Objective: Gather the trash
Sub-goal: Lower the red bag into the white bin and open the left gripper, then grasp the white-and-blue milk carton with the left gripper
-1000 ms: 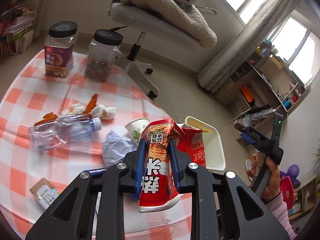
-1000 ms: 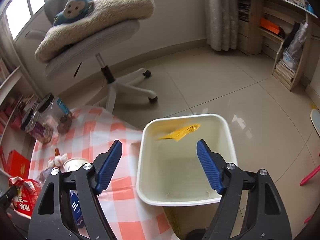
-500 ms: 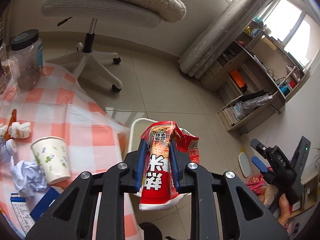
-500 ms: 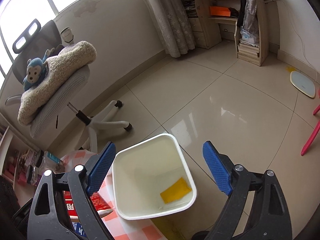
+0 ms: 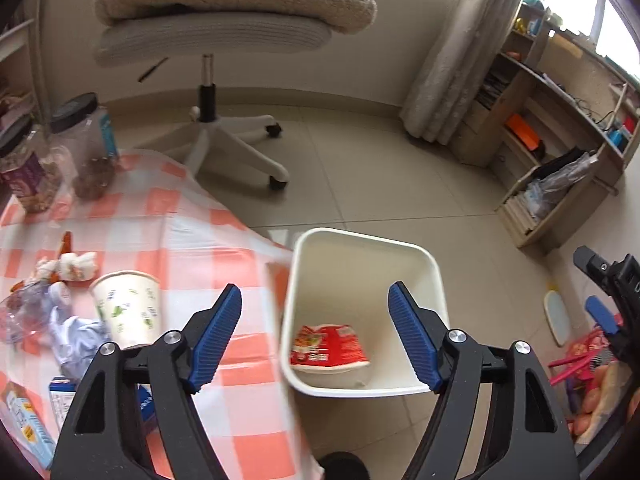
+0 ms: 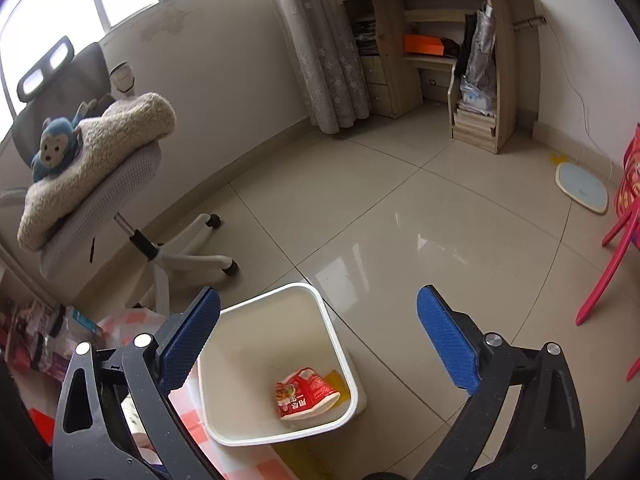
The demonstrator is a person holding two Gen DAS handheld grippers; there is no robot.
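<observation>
From the left wrist, the left tool (image 5: 314, 330) hangs spread wide and empty above the white plastic waste bin (image 5: 434, 270); the crumpled red snack wrapper (image 5: 328, 346) lies on the bin's floor (print side up). A patterned paper cup (image 5: 128, 308) stands on the orange-checked surface (image 5: 192, 240) beside it.

From the right wrist, the right tool (image 6: 318, 338) gapes empty over the same bin (image 6: 334, 338), wrapper (image 6: 304, 396) inside.

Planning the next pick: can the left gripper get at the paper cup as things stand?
Probably yes. The left gripper is open and empty, and the paper cup stands upright on the table just left of it. Its near side looks unblocked; crumpled paper sits beside it, not in front.
</observation>
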